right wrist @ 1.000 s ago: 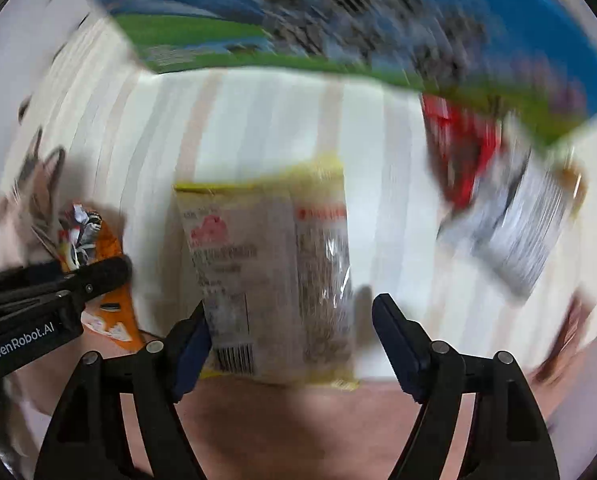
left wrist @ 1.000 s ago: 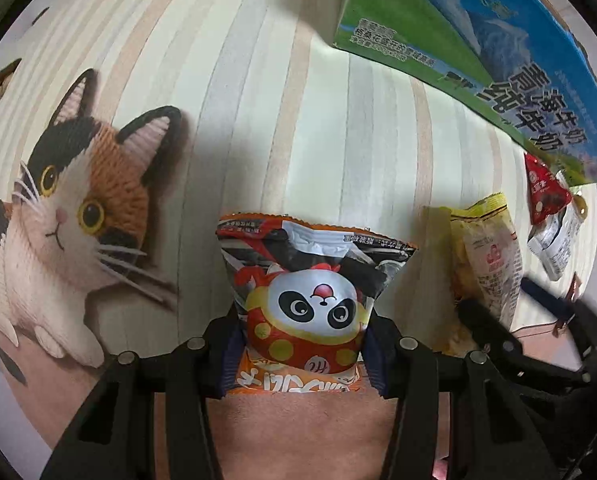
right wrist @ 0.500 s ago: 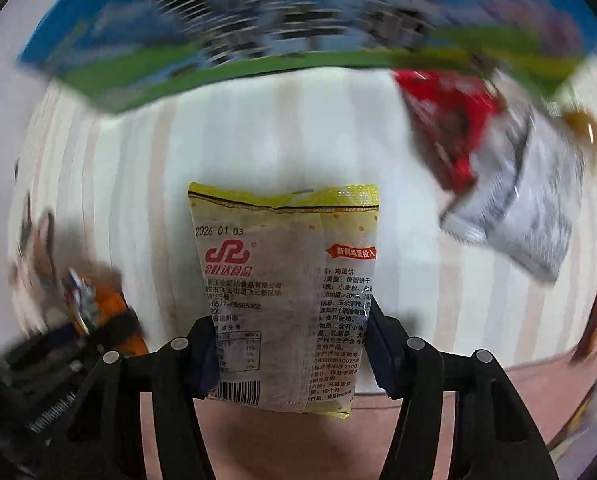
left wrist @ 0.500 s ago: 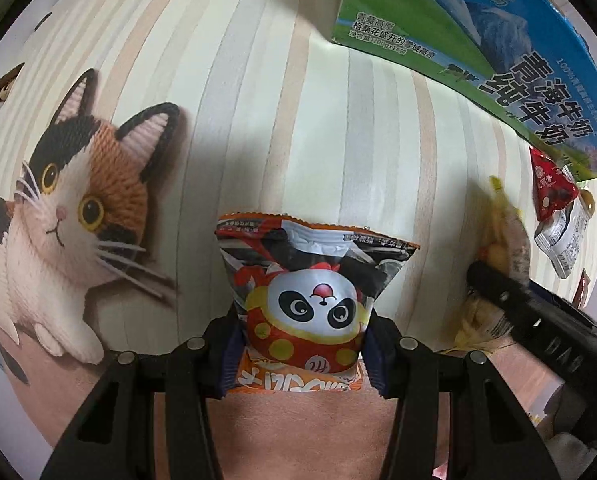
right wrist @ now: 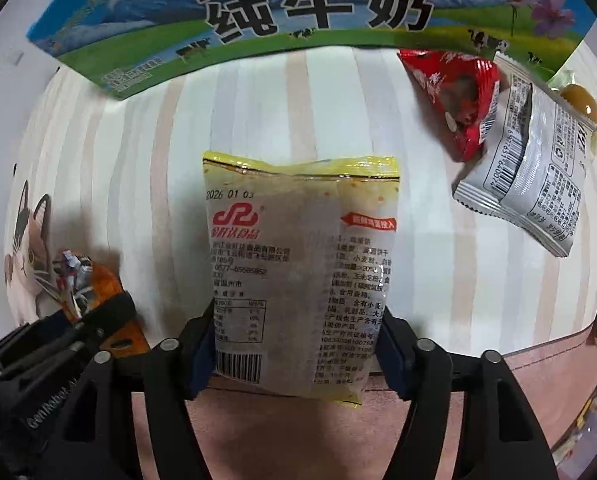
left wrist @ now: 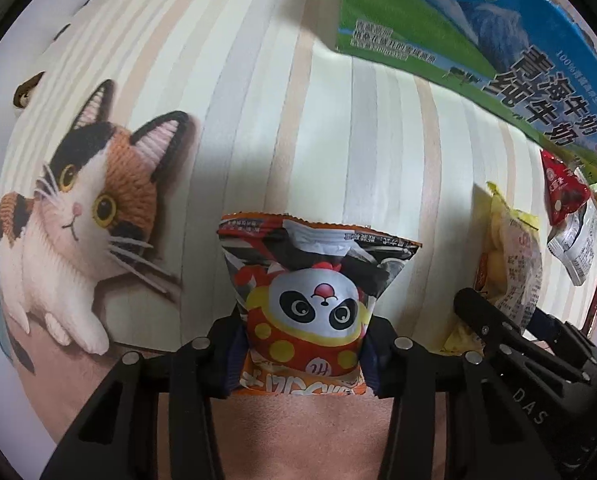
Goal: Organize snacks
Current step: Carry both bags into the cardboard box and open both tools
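The right hand-held gripper [right wrist: 298, 344] clamps a yellow snack packet [right wrist: 302, 272] before the milk carton [right wrist: 298, 12].

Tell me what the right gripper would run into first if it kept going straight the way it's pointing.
Probably the milk carton. The right gripper, holding the yellow packet, has only bare striped tablecloth ahead before it; depth is uncertain.

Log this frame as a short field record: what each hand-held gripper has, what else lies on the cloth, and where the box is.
left hand-held gripper: shut on the panda snack bag
right hand-held gripper: shut on the yellow biscuit pack
surface: striped tablecloth with a cat print
milk carton box: at the far edge of the cloth, beyond both packs
loose snacks: red packet partly overlapping a white packet, right of the yellow pack
also there: small amber piece beside the white packet
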Available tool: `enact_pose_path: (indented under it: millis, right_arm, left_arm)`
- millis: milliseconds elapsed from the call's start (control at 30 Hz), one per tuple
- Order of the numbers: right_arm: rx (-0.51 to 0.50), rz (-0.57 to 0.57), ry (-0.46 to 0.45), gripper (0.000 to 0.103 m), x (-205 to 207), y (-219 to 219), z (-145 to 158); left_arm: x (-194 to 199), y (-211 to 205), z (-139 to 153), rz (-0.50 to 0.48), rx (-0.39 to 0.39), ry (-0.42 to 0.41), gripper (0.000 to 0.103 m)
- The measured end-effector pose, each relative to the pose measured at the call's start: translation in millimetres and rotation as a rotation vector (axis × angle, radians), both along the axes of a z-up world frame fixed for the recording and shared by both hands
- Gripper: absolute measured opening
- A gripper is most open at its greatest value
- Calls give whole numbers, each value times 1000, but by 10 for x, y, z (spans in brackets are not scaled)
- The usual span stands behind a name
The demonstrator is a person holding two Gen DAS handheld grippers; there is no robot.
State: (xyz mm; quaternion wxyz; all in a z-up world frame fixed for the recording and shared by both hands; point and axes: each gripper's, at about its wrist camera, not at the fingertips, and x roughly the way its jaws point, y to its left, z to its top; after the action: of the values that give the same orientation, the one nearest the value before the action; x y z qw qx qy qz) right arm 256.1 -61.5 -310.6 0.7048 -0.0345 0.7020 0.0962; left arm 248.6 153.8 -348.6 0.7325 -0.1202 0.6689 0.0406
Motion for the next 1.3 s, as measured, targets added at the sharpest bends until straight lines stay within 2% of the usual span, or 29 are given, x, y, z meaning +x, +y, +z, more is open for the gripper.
enact_pose_path:
  millis: [100, 300, 400, 433, 500, 667, 767, 800, 900, 1033, 1233, 1300]
  right_arm:
    - [37, -2, -19, 53, -69, -58, 58]
    - [138, -4, -53, 51, -81, -294, 352]
    - [201, 11, -95, 51, -94, -409, 703]
    - [238, -39, -121, 51, -35, -471, 813]
    - [273, -44, -168, 51, 69, -570, 1062]
    - [345, -68, -253, 51, 424, -832, 1772]
    - [346, -82, -306, 51, 783, -1028, 2099]
    - [334, -79, -316, 51, 929, -1055, 2208]
    - [278, -79, -344, 51, 1421, -1107, 2226]
    - [255, -97, -262, 51, 1954, -1223, 2033]
    - [208, -118, -184, 51, 2413, -1369, 1733]
    - [195, -112, -160, 53, 2434, -1432, 1670]
  left_arm:
    - [-61, -68, 89, 2, -5, -11, 43]
    - [-120, -245, 508, -2, -61, -80, 43]
    - [-78, -374, 857, -16, -109, -140, 43]
    - [-50, -418, 971, -22, -122, -160, 43]
    - [66, -530, 1252, -52, -154, -202, 43]
    - [538, -705, 1819, -124, -218, -268, 43]
    - [930, -760, 1967, -152, -251, -263, 43]
    - [1101, -815, 1994, -163, -259, -257, 43]
    - [1570, -959, 1956, -183, -300, -195, 43]
    - [2137, -1174, 1669, -186, -388, -52, 43]
    - [2496, -1468, 1243, -216, -417, 85, 44]
    - [2547, -1548, 1100, -232, -394, 142, 44]
